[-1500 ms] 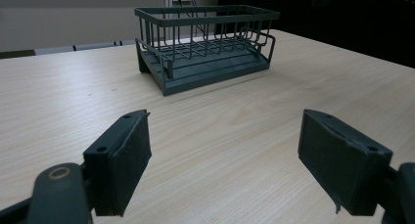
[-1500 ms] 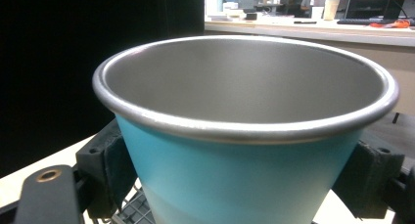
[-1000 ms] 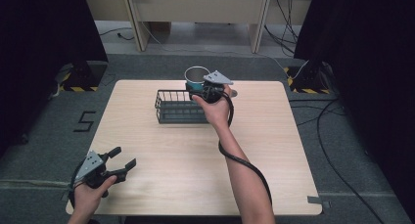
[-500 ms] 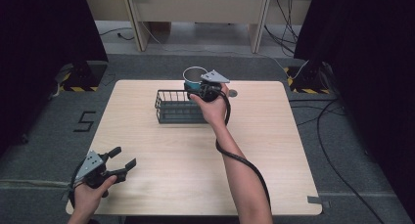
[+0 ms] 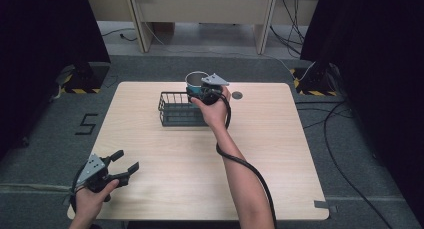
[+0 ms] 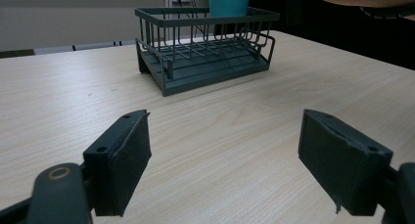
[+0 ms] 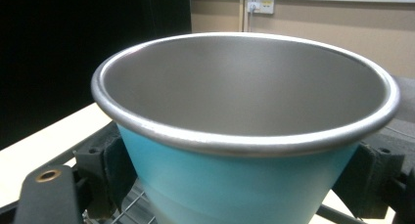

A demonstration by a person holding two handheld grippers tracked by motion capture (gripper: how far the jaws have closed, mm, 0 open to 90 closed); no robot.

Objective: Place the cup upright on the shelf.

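Observation:
A teal cup (image 5: 194, 82) with a steel inside and rim (image 7: 244, 131) is held upright over the far right part of a dark wire basket (image 5: 179, 109) on the wooden table (image 5: 260, 154). My right gripper (image 5: 200, 91) is shut on the cup, its pads (image 7: 110, 172) pressing both sides of the teal wall. My left gripper (image 5: 124, 163) rests open near the table's near left corner, pointing toward the basket (image 6: 205, 48), with bare wood between its pads (image 6: 122, 160). The cup's teal wall (image 6: 229, 1) shows above the basket's far rim.
A small dark round mark (image 5: 237, 95) lies on the table right of the cup. The right gripper's black cable (image 5: 245, 166) trails along the forearm. Dark curtains stand at both sides, and desk legs and floor cables lie beyond the far edge.
The right gripper with the cup has shifted very slightly; the left gripper has stayed put and open.

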